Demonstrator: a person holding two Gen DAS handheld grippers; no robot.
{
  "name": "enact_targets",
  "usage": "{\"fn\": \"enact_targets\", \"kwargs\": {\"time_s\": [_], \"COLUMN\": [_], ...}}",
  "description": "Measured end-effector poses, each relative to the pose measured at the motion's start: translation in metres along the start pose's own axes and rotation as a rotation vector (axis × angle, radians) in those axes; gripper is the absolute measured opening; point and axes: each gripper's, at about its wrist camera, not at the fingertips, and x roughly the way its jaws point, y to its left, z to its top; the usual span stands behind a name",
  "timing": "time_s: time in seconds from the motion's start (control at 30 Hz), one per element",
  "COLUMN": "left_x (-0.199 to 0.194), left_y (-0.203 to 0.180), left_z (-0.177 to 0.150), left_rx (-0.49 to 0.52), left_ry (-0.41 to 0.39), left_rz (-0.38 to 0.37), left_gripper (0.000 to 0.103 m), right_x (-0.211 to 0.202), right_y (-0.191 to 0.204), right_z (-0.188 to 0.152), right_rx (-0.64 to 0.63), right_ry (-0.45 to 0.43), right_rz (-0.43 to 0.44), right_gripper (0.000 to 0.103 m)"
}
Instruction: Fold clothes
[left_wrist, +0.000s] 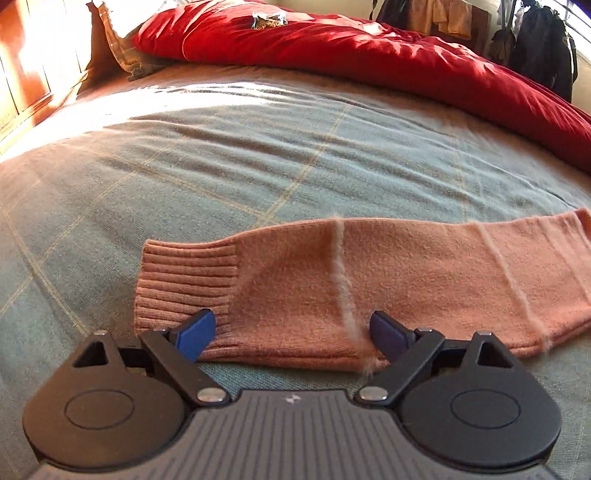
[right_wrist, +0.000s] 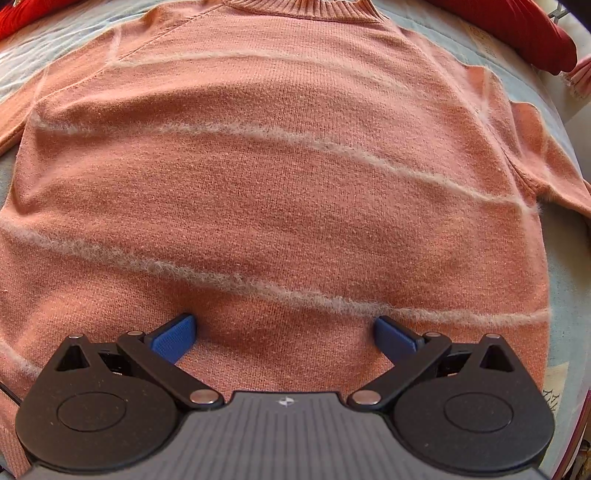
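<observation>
Below, a salmon sweater (right_wrist: 280, 184) spread flat on a blue-green bedspread (left_wrist: 221, 166), left gripper (left_wrist: 291, 332) jaws wide over its ribbed-cuff sleeve (left_wrist: 332, 280), right gripper (right_wrist: 284, 336) jaws wide, empty, over the body.

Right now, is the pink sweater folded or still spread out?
Spread out. The sweater lies flat on the bed, body open up to the collar, and its sleeve is stretched out straight.

Sunlight falls across a bed (left_wrist: 221, 155) under a grey-green checked blanket; beyond it a red duvet (left_wrist: 369, 48), wooden furniture (left_wrist: 22, 74) left, clothes hanging (left_wrist: 535, 44) right.
</observation>
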Motion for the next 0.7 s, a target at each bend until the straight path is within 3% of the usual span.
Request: {"fn": "enact_targets", "kwargs": {"time_s": [0.07,0.17,0.23,0.33,0.43,0.53,0.6,0.7], "left_x": [-0.007,-0.012,-0.004,0.016,0.023,0.022,0.023,0.024], "left_y": [-0.008,-0.024,-0.034,-0.044,-0.043,-0.04,-0.039,-0.041], "left_z": [0.007,0.018,0.022,0.021,0.017,0.015,0.015,0.016], "left_rx": [0.027,0.075,0.097,0.099,0.071,0.071,0.08,0.091], "left_ry": [-0.032,-0.093,-0.077,0.008,0.03,0.028,0.026,0.026], "left_rz": [-0.003,-0.049,-0.089,-0.096,-0.098,-0.113,-0.12,-0.12], "left_gripper": [0.09,0.091,0.091,0.091,0.091,0.093,0.094,0.095], "right_x": [-0.007,-0.035,-0.051,-0.059,-0.048,-0.023,0.002,0.01], "right_y": [0.006,0.028,0.049,0.083,0.123,0.155,0.175,0.194], "right_z": [0.007,0.017,0.033,0.071,0.096,0.108,0.108,0.104], "right_rx": [0.004,-0.051,-0.09,-0.137,-0.177,-0.209,-0.232,-0.264], "right_ry": [0.018,-0.117,-0.204,-0.316,-0.353,-0.33,-0.29,-0.333], "right_rz": [-0.021,0.039,0.119,0.293,0.408,0.503,0.496,0.412], "right_gripper": [0.103,0.103,0.103,0.103,0.103,0.103,0.103,0.103]}}
